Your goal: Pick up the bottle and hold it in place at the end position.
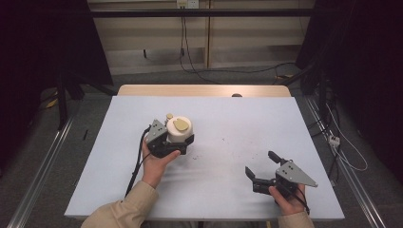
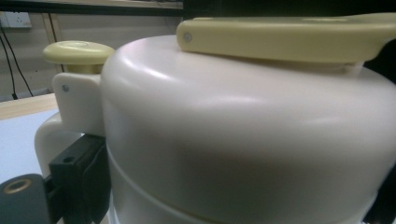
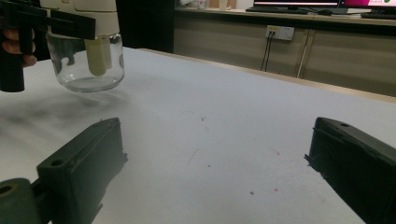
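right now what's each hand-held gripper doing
Left hand-held gripper: shut on the cream-topped glass jar, held off the table.
Right hand-held gripper: open, holding nothing, low over the table.

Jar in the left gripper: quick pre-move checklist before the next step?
1. Left gripper clamped on the jar: ok, its fingers press the cream top section.
2. Jar off the table: ok, the right gripper view shows its glass base above the surface.
3. Jar upright: ok.
4. Yellow lid flap shut: cannot tell, it lies flat but the seal is hidden.
5. Right gripper ready: ok, fingers wide apart, nothing between them.
6. Path between right gripper and jar: ok, only bare table with small specks.
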A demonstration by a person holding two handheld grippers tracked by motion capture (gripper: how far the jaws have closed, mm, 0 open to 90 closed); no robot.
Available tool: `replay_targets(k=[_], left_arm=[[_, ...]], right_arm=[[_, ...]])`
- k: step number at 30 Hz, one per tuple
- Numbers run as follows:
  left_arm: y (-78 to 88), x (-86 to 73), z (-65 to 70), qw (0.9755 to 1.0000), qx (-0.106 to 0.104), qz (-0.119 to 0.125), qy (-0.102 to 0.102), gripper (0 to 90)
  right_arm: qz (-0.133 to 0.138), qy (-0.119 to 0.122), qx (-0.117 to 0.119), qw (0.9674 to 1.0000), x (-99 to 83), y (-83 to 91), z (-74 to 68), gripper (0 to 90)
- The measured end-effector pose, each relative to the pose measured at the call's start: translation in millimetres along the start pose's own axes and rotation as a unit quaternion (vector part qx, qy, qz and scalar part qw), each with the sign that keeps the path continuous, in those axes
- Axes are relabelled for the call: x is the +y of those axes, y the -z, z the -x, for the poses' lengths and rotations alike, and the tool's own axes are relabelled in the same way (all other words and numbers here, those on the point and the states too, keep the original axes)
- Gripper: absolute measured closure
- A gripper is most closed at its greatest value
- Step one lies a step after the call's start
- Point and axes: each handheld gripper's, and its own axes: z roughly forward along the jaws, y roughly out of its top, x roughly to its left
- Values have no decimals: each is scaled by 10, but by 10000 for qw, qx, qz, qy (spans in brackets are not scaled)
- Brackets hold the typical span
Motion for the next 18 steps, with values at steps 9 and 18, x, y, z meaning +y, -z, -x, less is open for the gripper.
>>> replay_targets(k=[9, 18], left_arm=[[-88, 13, 33, 9999, -112, -29, 37, 65], [-162, 5, 53, 9999, -128, -74, 21, 65]], right_arm=[[-8, -1, -17, 10000, -3, -3, -1, 24], [-2, 1, -11, 10000, -4, 0, 4, 25]])
